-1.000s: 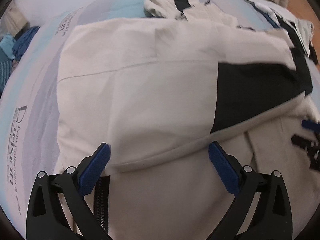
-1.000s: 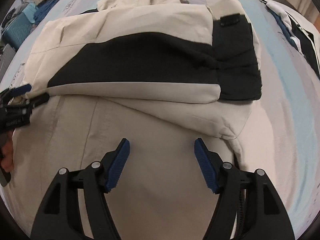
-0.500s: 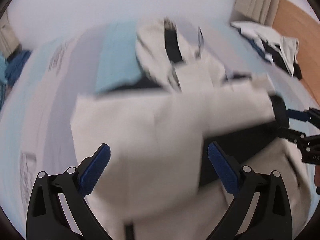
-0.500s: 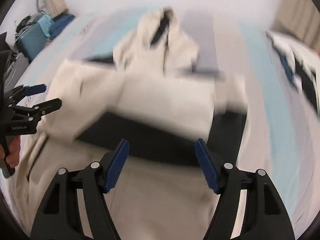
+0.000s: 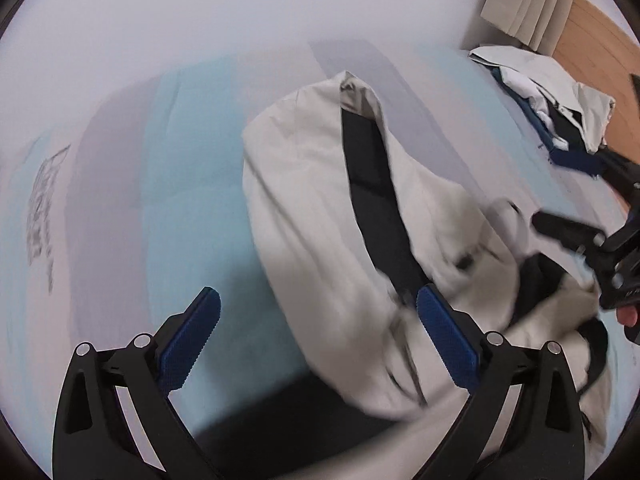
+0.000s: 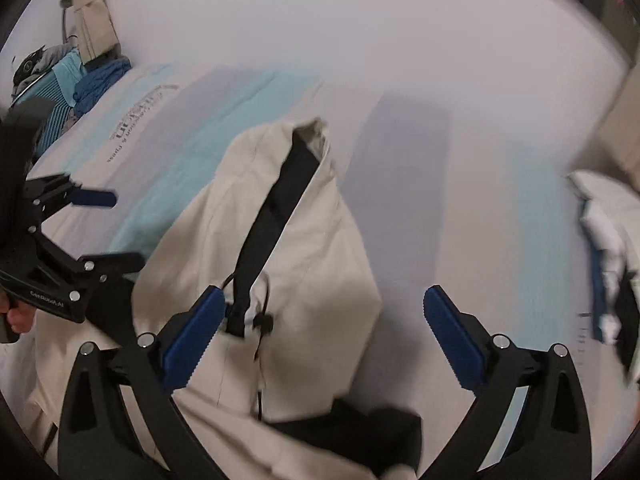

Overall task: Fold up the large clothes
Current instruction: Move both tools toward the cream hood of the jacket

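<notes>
Basically: bed (image 5: 120,208) fills both views, sheet in pale blue and lilac stripes with dark print near its left edge. Cream jacket (image 5: 320,216) with black panels lies mid-bed. Hood (image 6: 304,200) points toward the far edge, a black strip down its middle. Body is bunched toward the near edge; both views are blurred there, so the fold state is unclear.

Clothes pile (image 5: 552,108), white, navy and black, sits at the far right corner of the bed, well apart from the jacket. Blue and teal items (image 6: 80,84) sit off the far left corner.

Left gripper (image 5: 318,334): fingers spread wide, nothing between the pads. It hovers over the sheet and the hood's left side; right pad overlaps the hood in view, contact unclear. Seen from the right wrist view too, at the jacket's left.

Right gripper (image 6: 324,332): jaws opening, wide apart, nothing clamped. Hood and its drawcord (image 6: 262,320) lie under the left finger, bare sheet under the right. From the left wrist view its fingers sit over bunched fabric at the jacket's right; contact there is too blurred to tell.
</notes>
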Available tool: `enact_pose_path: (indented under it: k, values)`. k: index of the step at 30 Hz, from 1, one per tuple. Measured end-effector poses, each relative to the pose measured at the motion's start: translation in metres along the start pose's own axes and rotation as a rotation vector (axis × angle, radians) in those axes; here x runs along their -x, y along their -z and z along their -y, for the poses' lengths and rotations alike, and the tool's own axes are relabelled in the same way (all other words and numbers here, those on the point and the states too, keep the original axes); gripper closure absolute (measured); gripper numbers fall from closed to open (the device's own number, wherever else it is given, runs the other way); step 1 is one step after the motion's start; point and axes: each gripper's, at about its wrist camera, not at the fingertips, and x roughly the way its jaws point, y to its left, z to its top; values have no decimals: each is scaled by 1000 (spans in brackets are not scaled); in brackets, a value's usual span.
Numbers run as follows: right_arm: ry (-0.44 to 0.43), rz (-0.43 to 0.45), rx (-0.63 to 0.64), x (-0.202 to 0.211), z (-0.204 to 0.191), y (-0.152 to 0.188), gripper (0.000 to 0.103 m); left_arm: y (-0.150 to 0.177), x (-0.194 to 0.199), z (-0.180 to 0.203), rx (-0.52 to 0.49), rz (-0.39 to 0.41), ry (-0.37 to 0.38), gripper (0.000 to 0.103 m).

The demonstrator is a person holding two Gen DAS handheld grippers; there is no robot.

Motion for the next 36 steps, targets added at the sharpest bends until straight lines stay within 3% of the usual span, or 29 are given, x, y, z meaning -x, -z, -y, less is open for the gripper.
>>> enact_pose_path:
  k: [5,11,15,23,25,26,28,29,32,34,36]
  values:
    - [-17,-46,-148,-49,30,-8,7,-32,-35,-25,60,2,44,6]
    - [-67,-49,-271,-81,49,-23,7,-56,-62,-56,178,-34,19,6]
    - [-87,-66,-213,-101,35,-36,7,-62,-75,-73,255,-53,51,6]
    - [-127,-74,-167,-124,15,-54,9,-72,-96,-77,227,-53,65,6]
    - [-125,-88,-181,-132,16,-56,24,-78,-102,-74,218,-48,75,6]
    - [-140,-97,-192,-137,20,-58,31,-80,-106,-73,220,-54,86,9]
    - [-169,-113,-232,-144,27,-57,45,-85,-117,-72,237,-80,119,24]
    - [-177,-117,-239,-143,28,-53,47,-85,-121,-72,244,-97,145,40]
    - [-189,-110,-221,-138,32,-46,57,-85,-123,-65,227,-95,156,51]
    - [-168,-110,-208,-135,33,-45,70,-84,-122,-66,239,-94,172,59]
    - [-172,-104,-220,-132,38,-46,75,-82,-119,-66,239,-91,175,72]
